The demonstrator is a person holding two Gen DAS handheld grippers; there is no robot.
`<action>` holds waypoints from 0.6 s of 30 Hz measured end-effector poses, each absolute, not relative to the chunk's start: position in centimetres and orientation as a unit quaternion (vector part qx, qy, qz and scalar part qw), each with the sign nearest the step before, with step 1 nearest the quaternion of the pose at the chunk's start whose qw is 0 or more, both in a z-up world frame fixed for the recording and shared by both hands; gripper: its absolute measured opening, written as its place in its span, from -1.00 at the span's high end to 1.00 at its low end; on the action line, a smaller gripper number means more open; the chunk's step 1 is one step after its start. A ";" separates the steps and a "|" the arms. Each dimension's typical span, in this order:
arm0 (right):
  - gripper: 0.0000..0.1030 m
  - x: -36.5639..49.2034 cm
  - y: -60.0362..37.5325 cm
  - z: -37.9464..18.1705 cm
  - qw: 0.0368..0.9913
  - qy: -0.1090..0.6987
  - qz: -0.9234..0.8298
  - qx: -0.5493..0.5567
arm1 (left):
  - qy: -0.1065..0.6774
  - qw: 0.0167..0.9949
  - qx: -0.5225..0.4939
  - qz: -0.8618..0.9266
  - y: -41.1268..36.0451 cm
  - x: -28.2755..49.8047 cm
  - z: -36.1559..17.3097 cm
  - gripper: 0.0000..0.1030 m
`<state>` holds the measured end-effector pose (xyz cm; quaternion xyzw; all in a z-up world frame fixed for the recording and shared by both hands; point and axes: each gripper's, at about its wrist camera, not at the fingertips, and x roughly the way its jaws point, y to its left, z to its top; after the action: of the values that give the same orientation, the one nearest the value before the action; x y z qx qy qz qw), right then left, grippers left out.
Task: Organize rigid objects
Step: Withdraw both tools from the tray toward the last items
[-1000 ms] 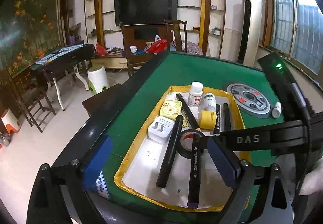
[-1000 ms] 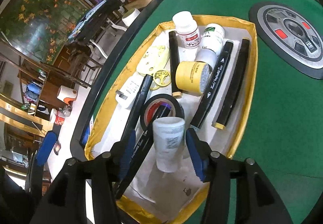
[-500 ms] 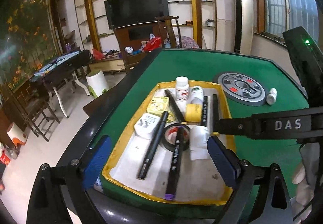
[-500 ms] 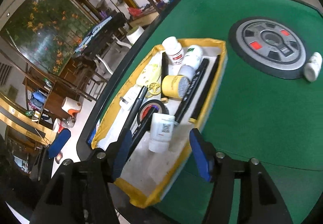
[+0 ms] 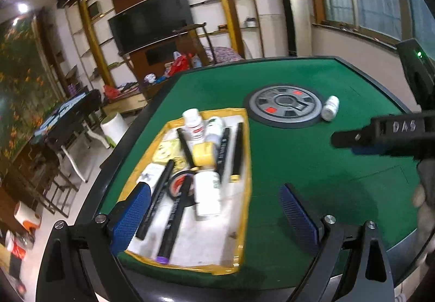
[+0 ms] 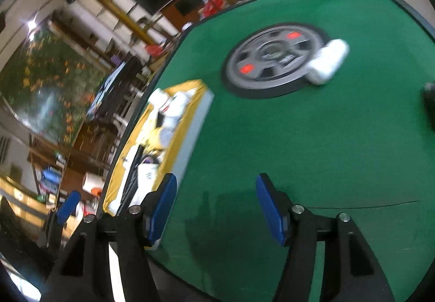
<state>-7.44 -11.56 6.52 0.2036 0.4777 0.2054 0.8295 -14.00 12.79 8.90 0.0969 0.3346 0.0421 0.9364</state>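
left gripper (image 5: 217, 209) spread wide, empty, over near end of yellow-rimmed shallow tray (image 5: 246, 166). white plastic bottle (image 5: 208, 193) lies inside the tray beside black markers (image 5: 176, 217). right gripper (image 6: 217, 205) spread, empty, over green felt tabletop (image 6: 312, 144). far: small white bottle (image 6: 327, 62) on its side touching grey round dial (image 6: 274, 57).

L wrist cam sits low behind the left gripper (image 5: 217, 215), facing fwd over the yellow tray (image 5: 246, 166) and green table (image 5: 312, 166) toward the TV wall. R wrist cam looks fwd past the right gripper (image 6: 216, 206), tilted, close over bare felt. Both views share tray, grey disc (image 5: 285, 109) (image 6: 274, 60), small white bottle (image 5: 330, 108) (image 6: 327, 61).
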 end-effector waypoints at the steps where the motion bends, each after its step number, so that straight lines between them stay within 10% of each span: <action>1: -0.17 -7.4 -12.6 6.5 0.831 0.475 0.200 0.209 | 0.335 0.936 0.102 0.039 12.2 -13.9 8.9 -0.89; 18: -0.26 -8.2 -31.7 5.2 0.870 0.389 0.015 0.304 | 0.380 0.912 0.155 -0.006 4.5 -10.1 6.6 -0.89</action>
<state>-8.21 -31.68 5.20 0.3039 0.3886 0.0155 0.8697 -10.12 4.53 6.56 0.1554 0.3798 -0.0064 0.9119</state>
